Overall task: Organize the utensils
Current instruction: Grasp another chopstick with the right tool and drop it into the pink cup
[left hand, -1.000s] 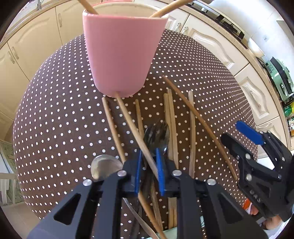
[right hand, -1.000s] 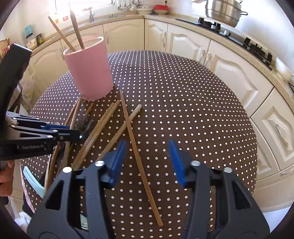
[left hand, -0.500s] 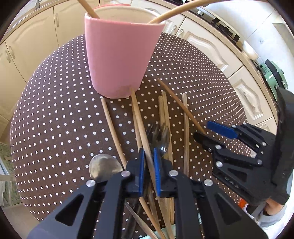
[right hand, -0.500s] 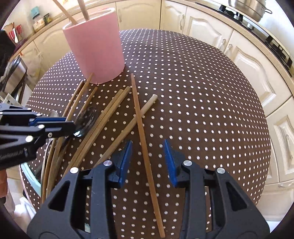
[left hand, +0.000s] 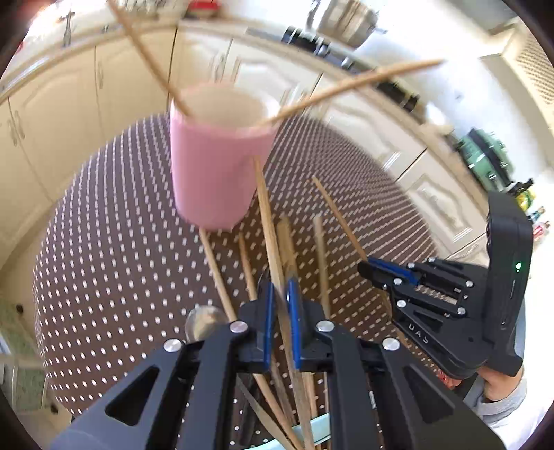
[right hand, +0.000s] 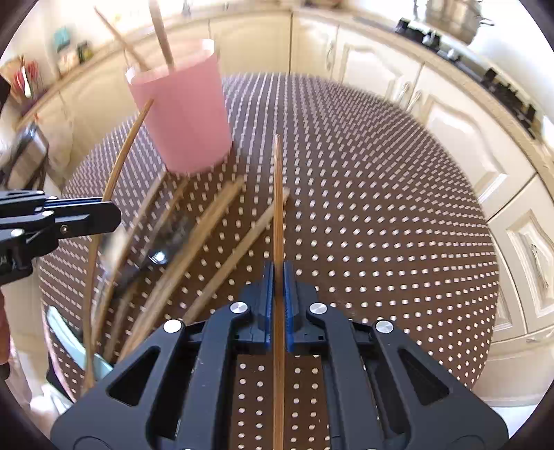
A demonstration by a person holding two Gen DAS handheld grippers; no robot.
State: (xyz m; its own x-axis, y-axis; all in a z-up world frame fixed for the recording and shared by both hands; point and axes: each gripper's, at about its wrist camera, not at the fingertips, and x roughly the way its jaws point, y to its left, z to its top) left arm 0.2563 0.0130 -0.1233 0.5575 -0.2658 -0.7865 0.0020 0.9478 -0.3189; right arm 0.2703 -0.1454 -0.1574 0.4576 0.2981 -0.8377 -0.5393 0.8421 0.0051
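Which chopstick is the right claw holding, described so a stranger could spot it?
Start at the pink cup on the dotted tablecloth. To its right, one thin chopstick runs straight out from the right claw, which is shut on it. Unlike the paler sticks fanned out to its left, it is darker and alone.

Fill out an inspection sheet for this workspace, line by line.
Surface: round table, brown cloth with white dots.
Job's things: pink cup upright, two sticks in it; loose chopsticks lying beside it; spoon and dark fork among them.
Clutter: nothing seen.
Grippers: left gripper shut on a raised chopstick; right gripper shut on another chopstick.
Cables: nothing seen.
Surroundings: cream cabinets, steel pot on the counter.
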